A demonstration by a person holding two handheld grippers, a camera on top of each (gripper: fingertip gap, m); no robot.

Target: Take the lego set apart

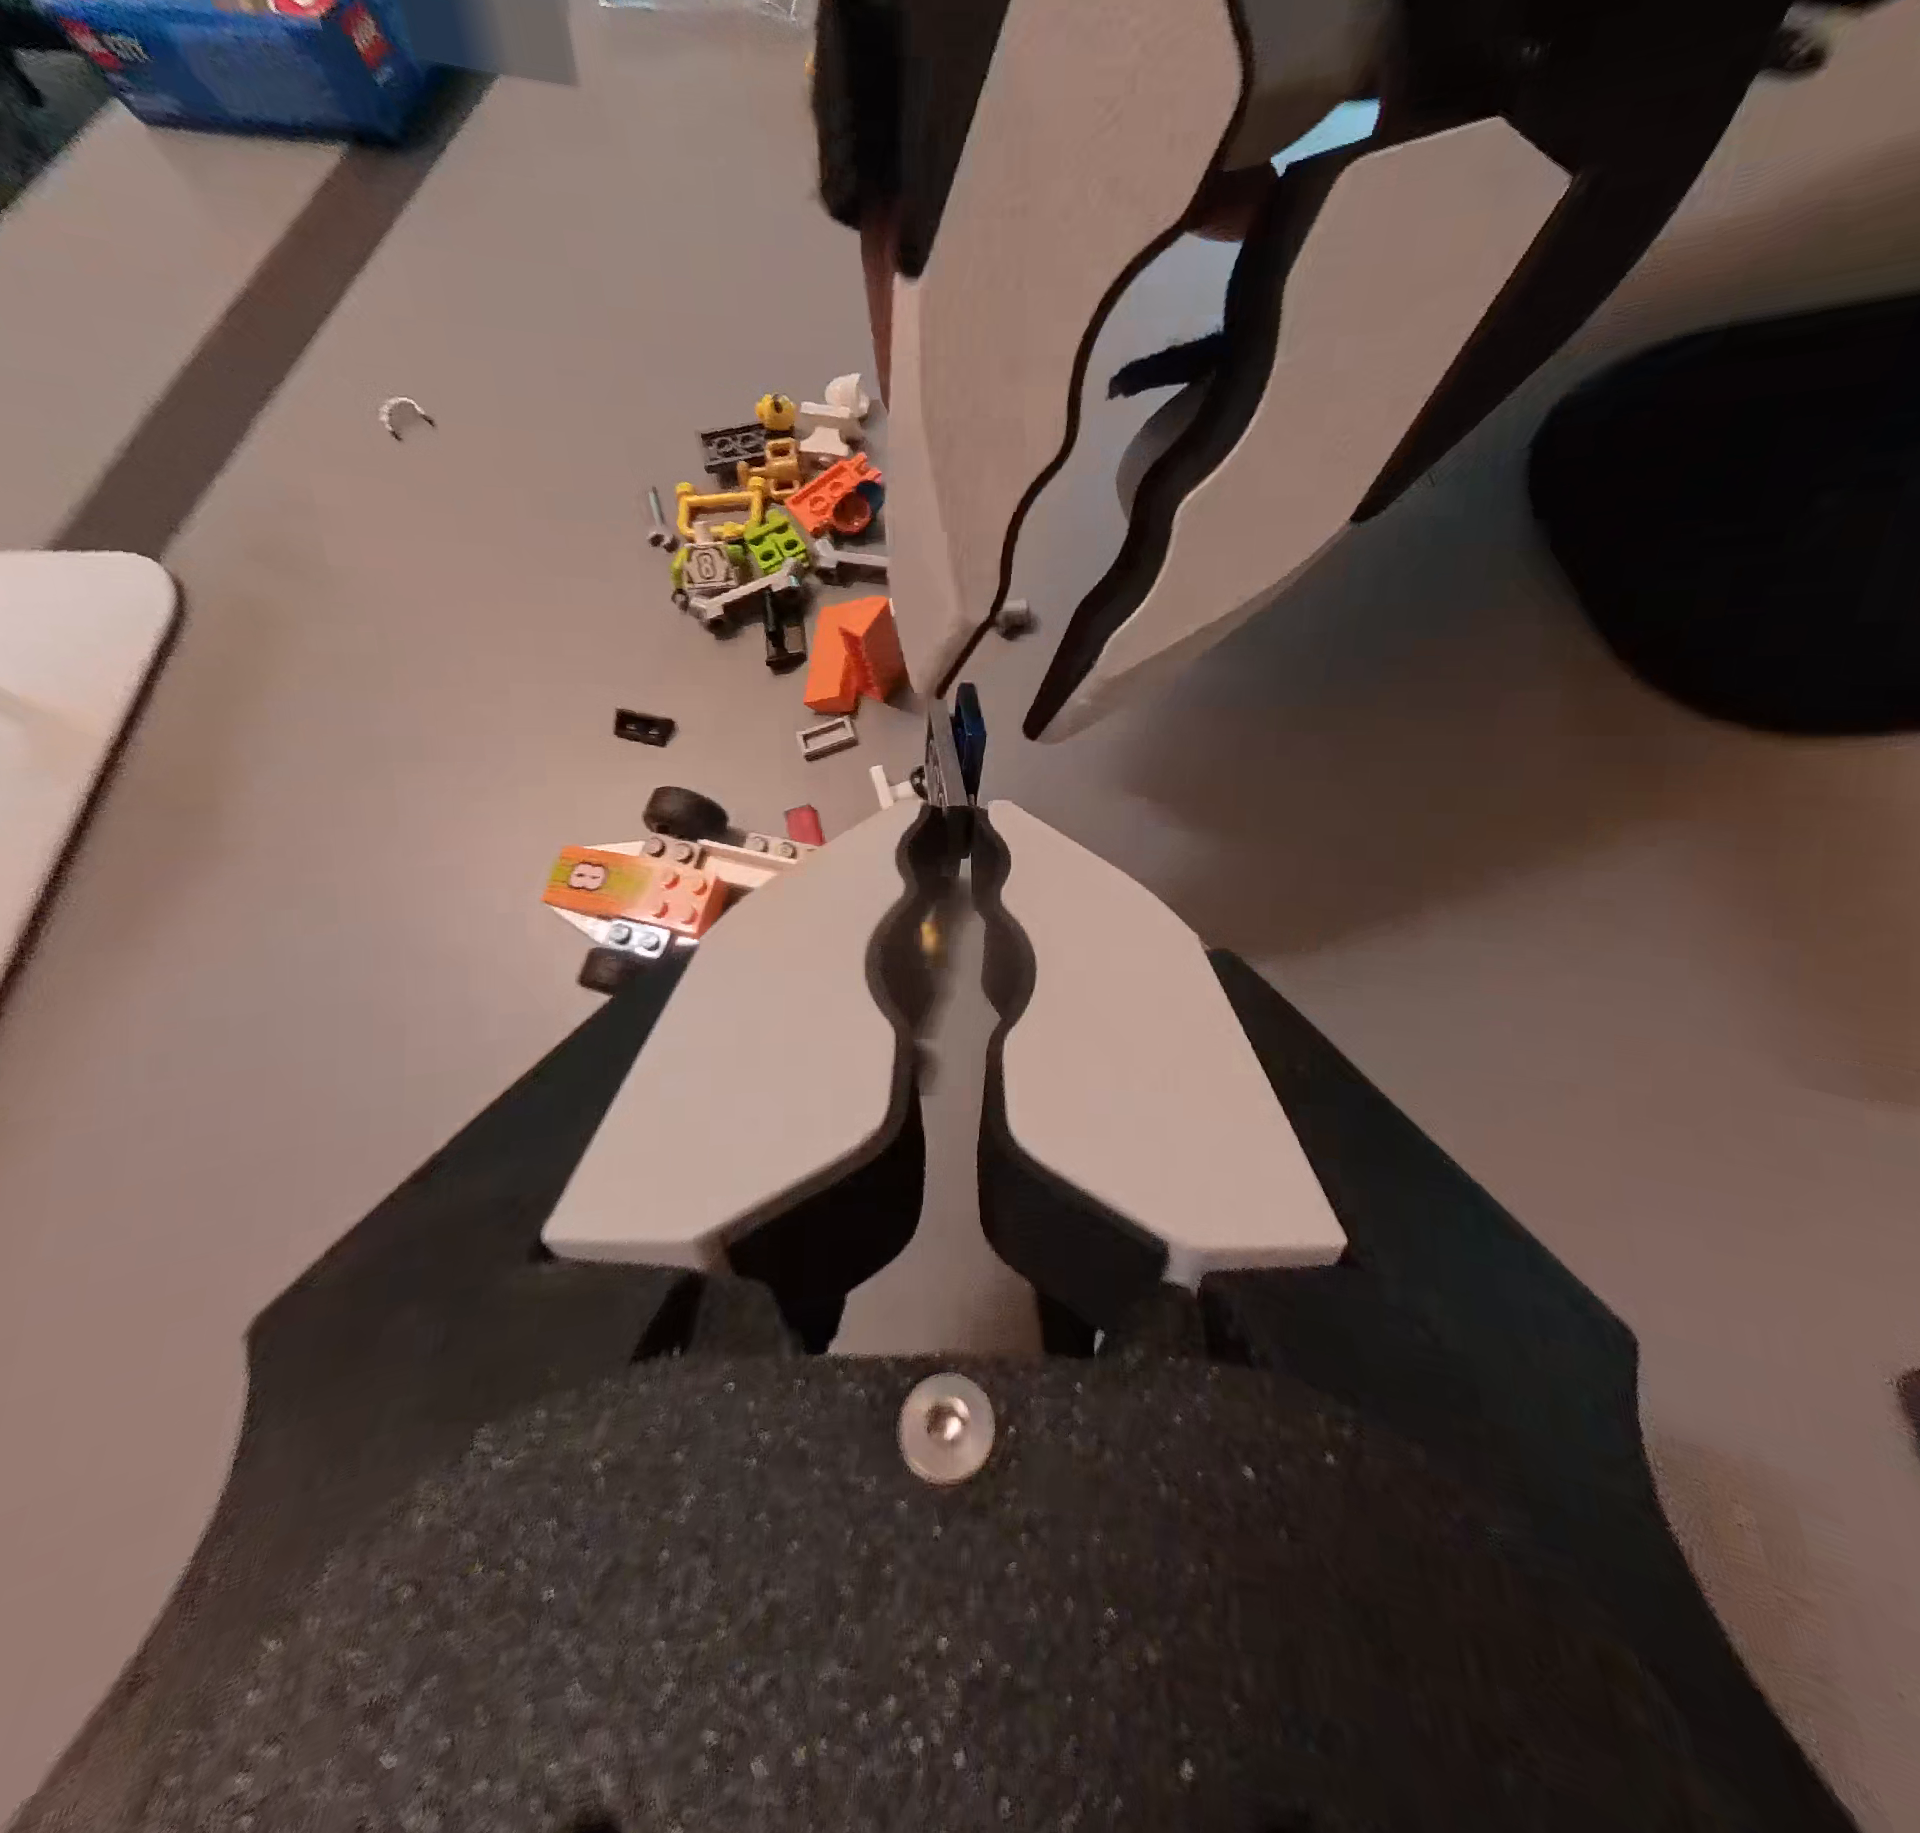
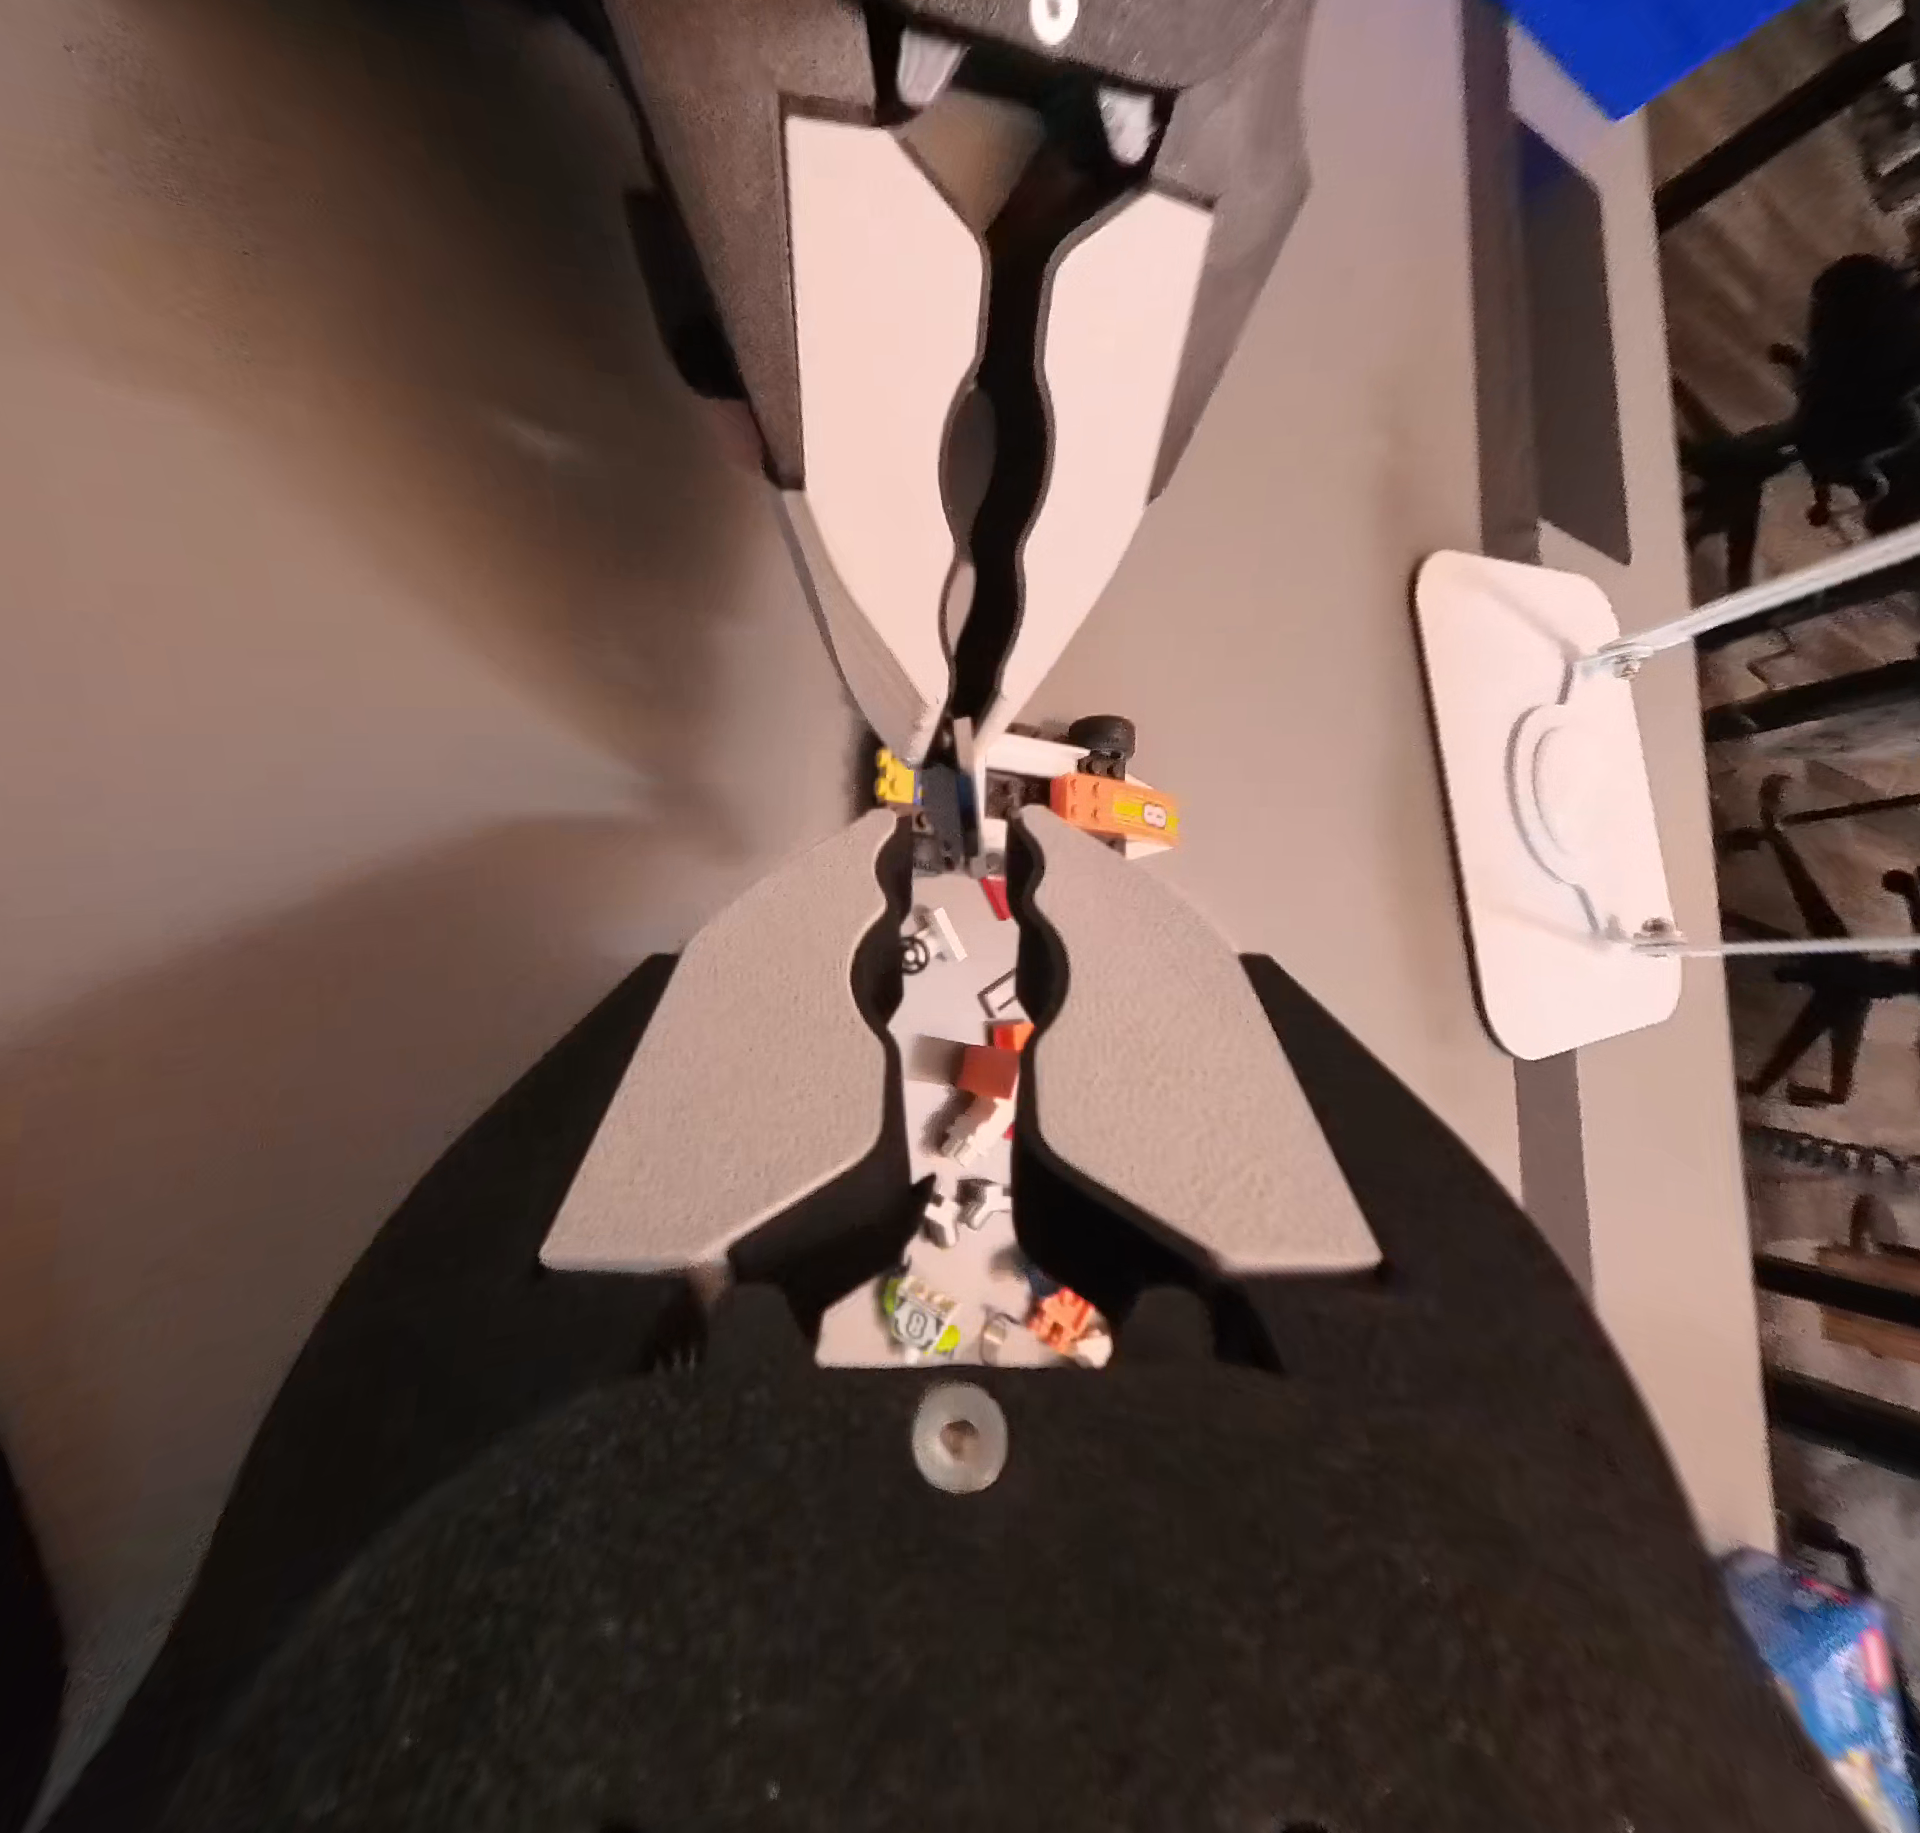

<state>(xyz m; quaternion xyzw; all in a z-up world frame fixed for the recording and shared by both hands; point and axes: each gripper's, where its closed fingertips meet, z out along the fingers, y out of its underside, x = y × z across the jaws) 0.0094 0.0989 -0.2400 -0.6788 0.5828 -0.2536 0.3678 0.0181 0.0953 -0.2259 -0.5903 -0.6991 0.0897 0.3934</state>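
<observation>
Both tongs meet over the table (image 1: 312,848), pinching one small chunk of bricks (image 1: 951,760) from opposite ends. The left gripper (image 1: 948,827) is nearly shut, clamped on the chunk's near end. The right gripper (image 1: 987,708), coming in from twelve o'clock, stands open a crack with its tips at the far end; whether it bites I cannot tell. The half-stripped car (image 1: 665,879) lies at nine o'clock of the chunk, the loose pile (image 1: 779,526) at eleven. I judge this the pull-apart step: next, a firm opposing twist.
</observation>
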